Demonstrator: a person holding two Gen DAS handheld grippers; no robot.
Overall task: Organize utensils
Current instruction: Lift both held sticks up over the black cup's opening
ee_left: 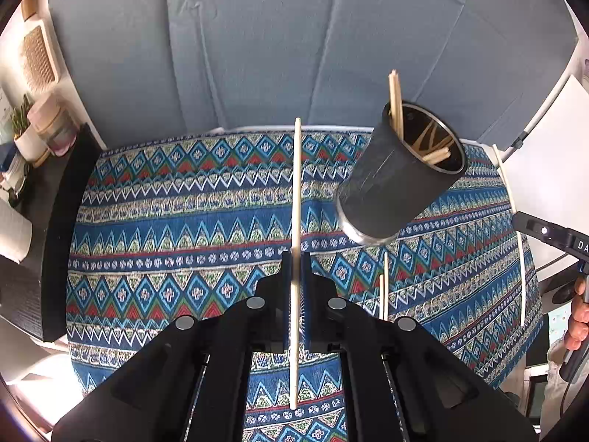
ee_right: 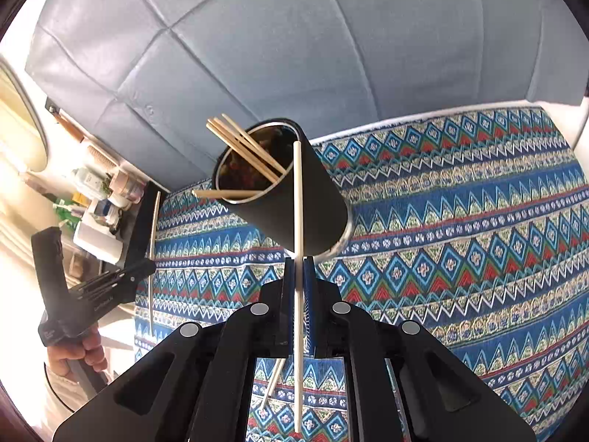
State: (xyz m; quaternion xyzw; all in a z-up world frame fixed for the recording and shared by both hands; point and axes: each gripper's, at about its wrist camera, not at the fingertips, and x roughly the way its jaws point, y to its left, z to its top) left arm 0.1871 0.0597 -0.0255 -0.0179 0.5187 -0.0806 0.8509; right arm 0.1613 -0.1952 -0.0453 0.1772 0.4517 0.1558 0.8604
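Observation:
My left gripper (ee_left: 295,258) is shut on a pale chopstick (ee_left: 297,184) that runs straight up between its pads, above the patterned cloth (ee_left: 184,221). A black cup (ee_left: 390,191) with several chopsticks (ee_left: 395,99) in it stands to the right of it. My right gripper (ee_right: 299,261) is shut on another chopstick (ee_right: 298,191), whose tip is in front of the black cup (ee_right: 324,213). Each gripper shows in the other's view with its stick: the right gripper (ee_left: 519,219), the left gripper (ee_right: 151,267). Two loose chopsticks (ee_left: 384,287) lie on the cloth.
A blue-grey cushion (ee_left: 257,37) rises behind the table. A dark shelf (ee_left: 59,221) at the left holds a potted plant (ee_left: 25,136), jars and a paper roll (ee_left: 14,235). A white board (ee_left: 552,129) stands at the right. A hand (ee_left: 579,316) holds the right gripper's handle.

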